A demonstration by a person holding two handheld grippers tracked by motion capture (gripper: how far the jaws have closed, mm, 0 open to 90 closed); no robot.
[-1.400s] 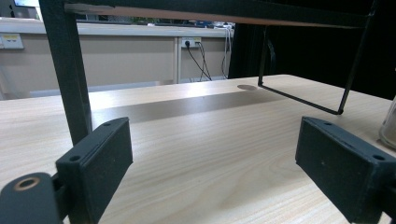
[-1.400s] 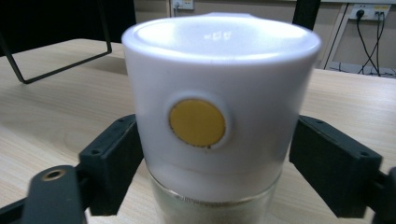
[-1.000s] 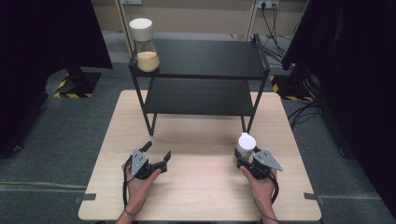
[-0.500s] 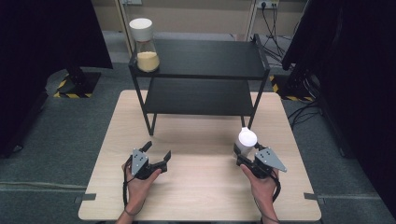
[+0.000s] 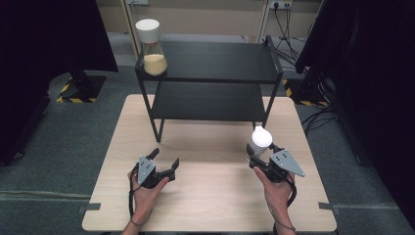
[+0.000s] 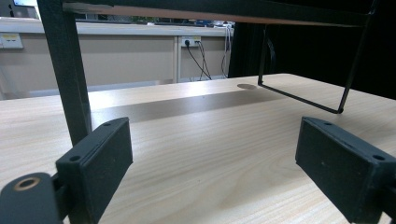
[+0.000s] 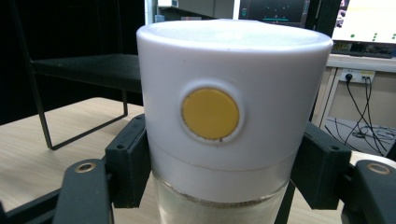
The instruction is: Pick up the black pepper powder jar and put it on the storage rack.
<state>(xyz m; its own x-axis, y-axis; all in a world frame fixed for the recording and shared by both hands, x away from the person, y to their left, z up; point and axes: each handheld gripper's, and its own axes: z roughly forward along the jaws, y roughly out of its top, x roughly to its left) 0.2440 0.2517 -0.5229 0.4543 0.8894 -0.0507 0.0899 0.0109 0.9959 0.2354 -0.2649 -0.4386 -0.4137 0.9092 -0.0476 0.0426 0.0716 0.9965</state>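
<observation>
The right gripper view shows a yellow disc (image 7: 210, 114) on the white cap of the jar (image 7: 233, 116), which the high view lacks. There the right tongs (image 5: 258, 155) sit clamped on the jar, at four o'clock on the bench (image 5: 205, 205). The jar's base is cut off, so it is probably lifted. The left tongs (image 5: 165, 164) rest spread apart at seven o'clock, before the black shelf (image 5: 210, 61).

My right gripper (image 5: 258, 155) has carried the white-capped jar (image 5: 260, 138) up and forward toward the shelf (image 5: 210, 78); jar now off the table (image 5: 205, 196).
</observation>
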